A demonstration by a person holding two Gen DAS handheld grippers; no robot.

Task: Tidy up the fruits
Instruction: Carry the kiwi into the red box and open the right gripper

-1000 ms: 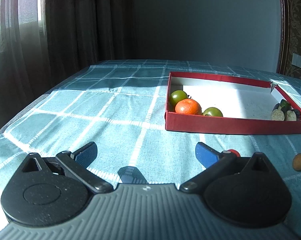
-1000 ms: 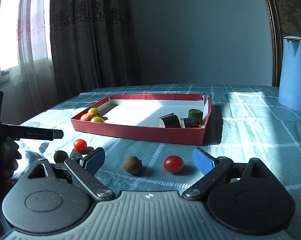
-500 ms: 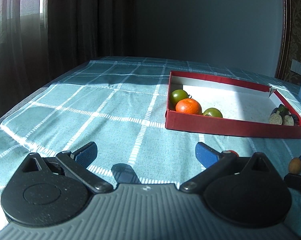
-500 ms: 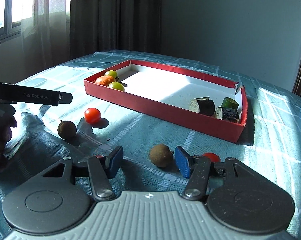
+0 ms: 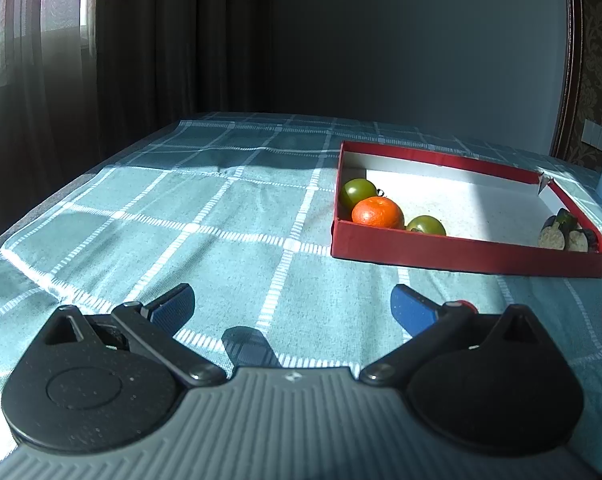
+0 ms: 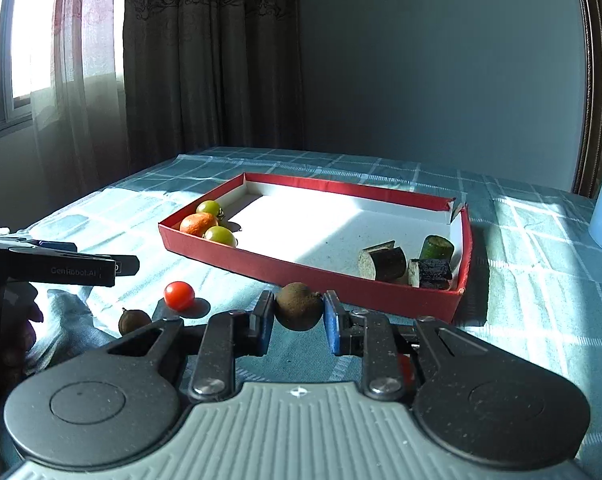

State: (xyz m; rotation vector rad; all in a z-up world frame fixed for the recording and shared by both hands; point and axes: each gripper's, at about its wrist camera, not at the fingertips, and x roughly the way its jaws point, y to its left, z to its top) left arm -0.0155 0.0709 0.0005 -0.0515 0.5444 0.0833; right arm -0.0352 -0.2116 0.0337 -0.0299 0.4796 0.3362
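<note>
Right claw point(image 6: 297, 322), having just been closing, is now gripping the brown fruit point(image 6: 299, 306) clear of the surface; red tray point(image 6: 313, 270) is lying directly ahead; left claw point(image 5: 291, 309) is gaping, empty

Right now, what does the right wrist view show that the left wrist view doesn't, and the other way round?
Only the right wrist view: the right gripper shut on a brown round fruit, a second brown fruit on the cloth, and the green cucumber piece in the box.
Only the left wrist view: the left gripper from behind, jaws open with nothing between them.
Both: the red box with an orange, two green tomatoes and eggplant pieces.
</note>
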